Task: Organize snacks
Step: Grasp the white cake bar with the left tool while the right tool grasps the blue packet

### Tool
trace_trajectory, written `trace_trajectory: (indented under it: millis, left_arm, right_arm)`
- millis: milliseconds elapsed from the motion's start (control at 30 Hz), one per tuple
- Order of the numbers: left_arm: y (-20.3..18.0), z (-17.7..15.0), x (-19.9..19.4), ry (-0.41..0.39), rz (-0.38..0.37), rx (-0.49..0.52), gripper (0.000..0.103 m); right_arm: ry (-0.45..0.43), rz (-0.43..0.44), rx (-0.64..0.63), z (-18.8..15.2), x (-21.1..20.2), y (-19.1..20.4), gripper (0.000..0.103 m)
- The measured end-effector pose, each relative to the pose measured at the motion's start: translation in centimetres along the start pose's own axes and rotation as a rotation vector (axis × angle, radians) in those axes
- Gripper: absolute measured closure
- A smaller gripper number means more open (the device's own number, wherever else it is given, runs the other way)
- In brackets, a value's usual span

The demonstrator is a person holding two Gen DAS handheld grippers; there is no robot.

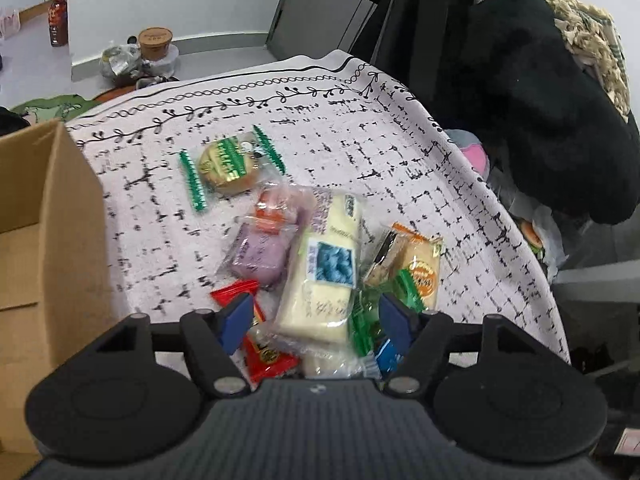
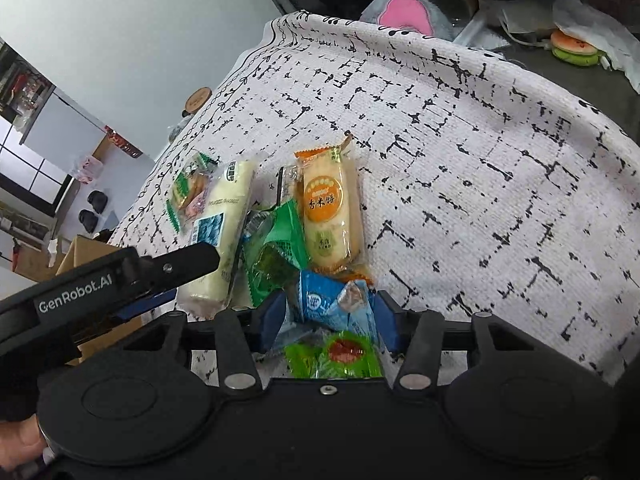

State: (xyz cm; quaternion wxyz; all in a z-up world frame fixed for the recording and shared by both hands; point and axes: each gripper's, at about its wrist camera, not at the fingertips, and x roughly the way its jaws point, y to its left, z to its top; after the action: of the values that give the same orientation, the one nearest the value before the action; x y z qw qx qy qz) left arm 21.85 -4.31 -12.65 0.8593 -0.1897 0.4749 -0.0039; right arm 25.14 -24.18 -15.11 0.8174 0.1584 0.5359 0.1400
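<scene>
Left wrist view: left gripper (image 1: 316, 322) spread wide over a snack pile (image 1: 316, 264) on a patterned cloth (image 1: 400, 152), straddling a cream bar (image 1: 324, 276), gripping nothing; cardboard box (image 1: 44, 216) just left, no snacks visible inside; round green-wrapped cake (image 1: 230, 166) lying apart. Right wrist view: right gripper (image 2: 328, 316) around a blue packet (image 2: 332, 300), pads near both sides, contact unclear; sorting seemingly barely begun, nearly all left.

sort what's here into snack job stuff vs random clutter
Job:
cardboard box
long white snack pack
rice cracker pack
purple pastry pack
green-wrapped cookie
blue packet

Clutter:
black coat
burger toy
brown-lidded cup
</scene>
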Motion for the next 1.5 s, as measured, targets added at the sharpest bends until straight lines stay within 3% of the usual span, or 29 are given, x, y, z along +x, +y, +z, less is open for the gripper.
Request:
trace_trajectory:
  millis: [200,333,433,467,700,1167,1267,1300,1500]
  left_arm:
    - [-0.4,0.1,1.7,0.01,-0.008,-0.036,0.035]
    - [-0.1,-0.1,2.2,0.016,0.002,-0.062,0.046]
    - [0.4,-0.3,2.4,0.02,0.001,-0.098,0.059]
    - [0.5,-0.2,2.5,0.024,0.011,-0.105,0.06]
    - [2.1,-1.8,0.7,0.003,-0.026,-0.295,0.069]
    - [1.7,-0.6,-4.8,-0.079,-0.037,-0.256,0.074]
    - [1.4,-0.6,-5.8,-0.091,-0.051,-0.241,0.089]
    - [1.5,-0.6,-6.0,-0.089,-0.064,-0.248,0.103]
    - [1.2,-1.1,-7.2,-0.101,-0.078,-0.234,0.103]
  right_arm:
    - [-0.001,-0.021,-0.009,0.3,1.0,0.1,0.047]
    - [0.036,-0.042,-0.034,0.1,2.0,0.5,0.045]
    - [0.038,-0.047,-0.05,0.0,2.3,0.7,0.055]
    - [0.038,-0.048,-0.053,-0.1,2.4,0.8,0.068]
    - [0.024,-0.048,-0.086,-0.4,2.0,1.4,0.074]
    - [-0.096,-0.004,-0.075,0.0,-1.6,1.6,0.075]
    - [-0.14,0.015,-0.082,0.2,-2.7,1.9,0.075]
    - [-0.153,0.019,-0.09,0.2,-3.1,2.1,0.075]
    - [-0.18,0.032,-0.094,0.1,-4.1,2.4,0.075]
